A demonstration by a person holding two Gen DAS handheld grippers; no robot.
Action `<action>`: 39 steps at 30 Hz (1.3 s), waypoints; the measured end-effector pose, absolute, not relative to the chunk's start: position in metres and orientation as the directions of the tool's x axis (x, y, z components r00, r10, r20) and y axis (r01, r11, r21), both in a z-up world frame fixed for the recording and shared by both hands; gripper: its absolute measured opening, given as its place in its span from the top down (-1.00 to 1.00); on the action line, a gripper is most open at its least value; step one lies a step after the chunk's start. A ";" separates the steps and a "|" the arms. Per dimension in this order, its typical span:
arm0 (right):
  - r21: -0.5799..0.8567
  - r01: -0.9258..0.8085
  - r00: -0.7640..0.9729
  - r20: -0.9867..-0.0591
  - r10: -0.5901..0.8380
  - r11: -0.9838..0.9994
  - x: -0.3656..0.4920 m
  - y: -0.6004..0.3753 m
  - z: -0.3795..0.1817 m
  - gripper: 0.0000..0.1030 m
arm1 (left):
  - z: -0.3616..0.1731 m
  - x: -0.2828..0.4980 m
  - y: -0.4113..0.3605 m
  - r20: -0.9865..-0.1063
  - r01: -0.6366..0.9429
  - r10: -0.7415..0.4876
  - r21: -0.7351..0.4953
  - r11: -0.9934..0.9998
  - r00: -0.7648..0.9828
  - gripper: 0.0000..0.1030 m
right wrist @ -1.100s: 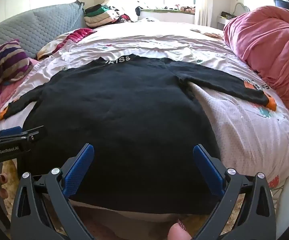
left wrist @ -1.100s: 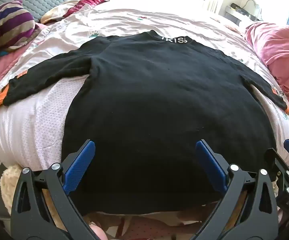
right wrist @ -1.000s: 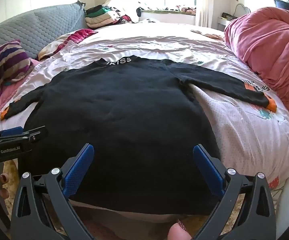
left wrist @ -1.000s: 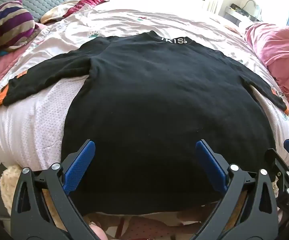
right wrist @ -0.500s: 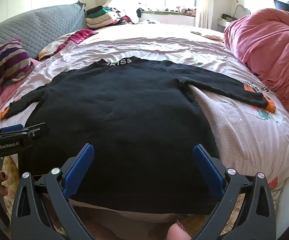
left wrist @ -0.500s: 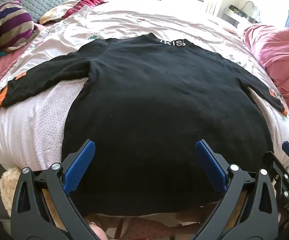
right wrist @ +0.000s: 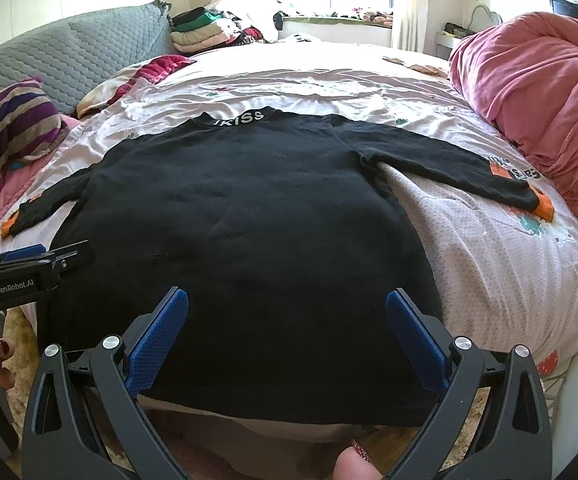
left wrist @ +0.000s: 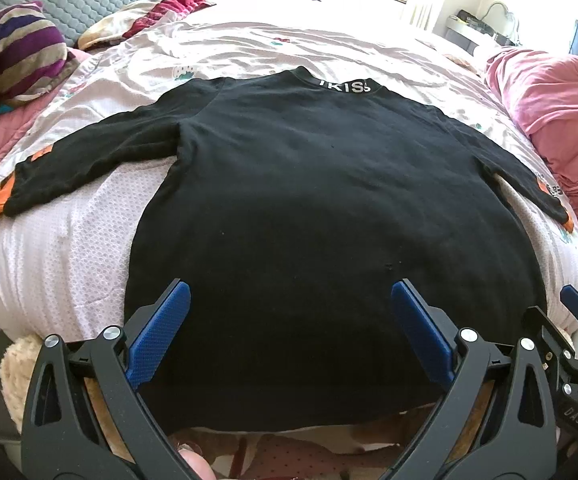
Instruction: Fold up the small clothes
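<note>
- My left gripper (left wrist: 289, 328) has jaws wide apart, nothing between, over the hem at 6 o'clock.
- My right gripper (right wrist: 287, 336) is the same, jaws spread, holding nothing.
- The black sweater (left wrist: 321, 216) lies flat on the bed (left wrist: 69, 248), collar at 12 o'clock, sleeves out to 9 and 3.
- Pink duvet (right wrist: 537, 100) at approx. 2 o'clock, striped pillow (right wrist: 13, 124) at 10.

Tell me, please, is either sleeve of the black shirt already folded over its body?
No, in the right wrist view both sleeves of the shirt lie spread outward on the bed.
</note>
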State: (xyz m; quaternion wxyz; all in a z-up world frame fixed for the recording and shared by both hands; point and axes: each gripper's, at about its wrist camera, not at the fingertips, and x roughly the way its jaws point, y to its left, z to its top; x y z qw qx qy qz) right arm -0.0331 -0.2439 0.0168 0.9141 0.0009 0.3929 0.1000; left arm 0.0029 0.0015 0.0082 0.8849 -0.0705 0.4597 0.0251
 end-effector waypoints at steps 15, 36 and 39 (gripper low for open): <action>0.072 -0.185 0.670 -0.720 0.179 0.980 -0.034 -0.240 0.015 -0.92 | 0.009 0.002 0.003 -0.817 -0.107 -0.023 -0.103 0.989 0.576 -0.84; 0.076 -0.185 0.673 -0.716 0.182 0.980 -0.032 -0.242 0.018 -0.92 | 0.010 0.002 0.004 -0.814 -0.115 -0.012 -0.097 0.989 0.581 -0.84; 0.078 -0.185 0.672 -0.717 0.184 0.980 -0.031 -0.243 0.018 -0.92 | 0.009 0.004 0.004 -0.814 -0.116 -0.013 -0.099 0.988 0.580 -0.84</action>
